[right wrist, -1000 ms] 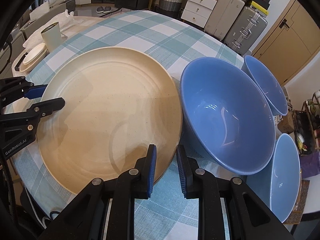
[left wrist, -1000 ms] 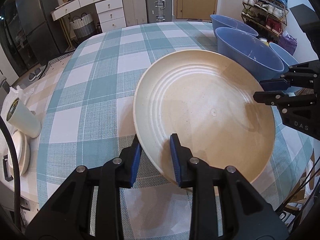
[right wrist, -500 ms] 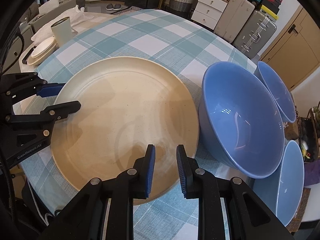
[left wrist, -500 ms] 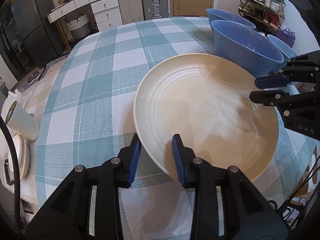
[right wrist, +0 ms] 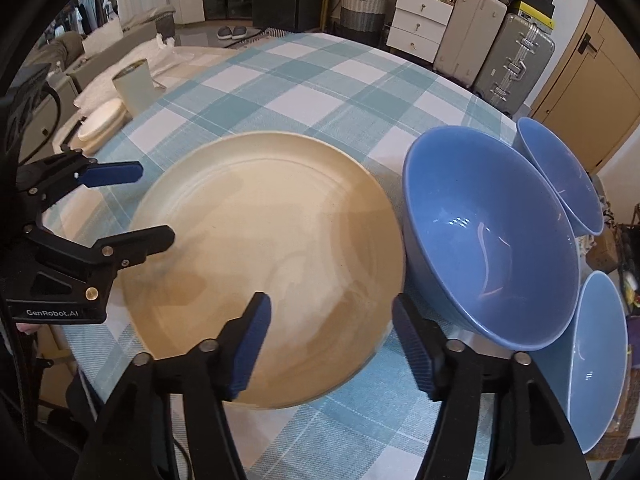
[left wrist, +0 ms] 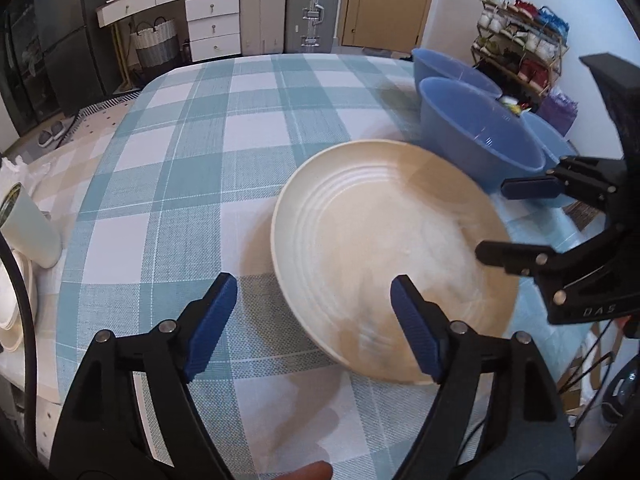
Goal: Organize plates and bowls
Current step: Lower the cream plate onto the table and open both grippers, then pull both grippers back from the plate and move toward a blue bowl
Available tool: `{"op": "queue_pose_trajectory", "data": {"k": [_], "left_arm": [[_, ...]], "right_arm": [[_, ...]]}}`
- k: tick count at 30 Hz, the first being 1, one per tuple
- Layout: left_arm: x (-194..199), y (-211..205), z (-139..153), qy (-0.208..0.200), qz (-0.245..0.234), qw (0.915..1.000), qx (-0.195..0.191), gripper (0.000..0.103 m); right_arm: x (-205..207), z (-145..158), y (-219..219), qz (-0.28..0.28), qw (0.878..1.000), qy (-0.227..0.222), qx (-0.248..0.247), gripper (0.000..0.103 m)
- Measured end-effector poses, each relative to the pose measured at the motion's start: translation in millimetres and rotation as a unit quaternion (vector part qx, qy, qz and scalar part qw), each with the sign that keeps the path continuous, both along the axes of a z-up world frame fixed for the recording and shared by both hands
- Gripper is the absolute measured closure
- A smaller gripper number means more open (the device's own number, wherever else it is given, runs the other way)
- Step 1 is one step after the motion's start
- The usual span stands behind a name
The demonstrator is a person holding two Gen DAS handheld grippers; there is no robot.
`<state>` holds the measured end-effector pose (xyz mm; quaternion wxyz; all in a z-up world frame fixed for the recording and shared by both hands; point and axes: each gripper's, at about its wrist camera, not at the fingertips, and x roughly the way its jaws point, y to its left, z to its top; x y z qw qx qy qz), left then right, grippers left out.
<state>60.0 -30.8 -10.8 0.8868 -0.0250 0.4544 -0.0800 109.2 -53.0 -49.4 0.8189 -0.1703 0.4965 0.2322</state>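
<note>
Now both grippers have just been opening — the left gripper and the right gripper stand with jaws apart, each straddling the near rim of the cream plate without pressing it. The plate lies flat on the checked tablecloth, evidently released there. Beyond the right gripper, three blue bowls wait — likely next.

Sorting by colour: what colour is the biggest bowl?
Blue; the biggest bowl shows best in the right wrist view.
</note>
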Motion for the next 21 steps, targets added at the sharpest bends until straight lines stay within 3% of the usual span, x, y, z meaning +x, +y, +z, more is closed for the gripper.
{"op": "queue_pose_trajectory", "data": {"k": [2,4,5,12,21], "left_arm": [[0.4,0.6,8.4,-0.007,-0.003,0.9999,-0.013,0.021],[1.7,0.0,17.4,-0.015,-0.005,0.9997,-0.019,0.013],[2.1,-1.2,22.3,-0.019,-0.006,0.9996,-0.02,0.001],[6.6,-10.3,56.7,-0.046,-0.019,0.9982,-0.035,0.002],[19.5,-37.9,91.5,-0.072,-0.034,0.9966,-0.018,0.002]], "right_arm": [[-1.7,7.2,-0.7,0.001,1.0,-0.004,0.013,0.024],[-3.7,15.8,-2.2,0.0,1.0,-0.01,0.027,0.022],[-5.0,20.6,-3.6,-0.002,0.999,-0.014,0.032,0.019],[-7.2,50.6,-22.1,-0.026,0.997,-0.043,0.063,0.007],[-7.7,87.0,-64.4,-0.072,0.99,-0.078,0.093,0.004]]}}
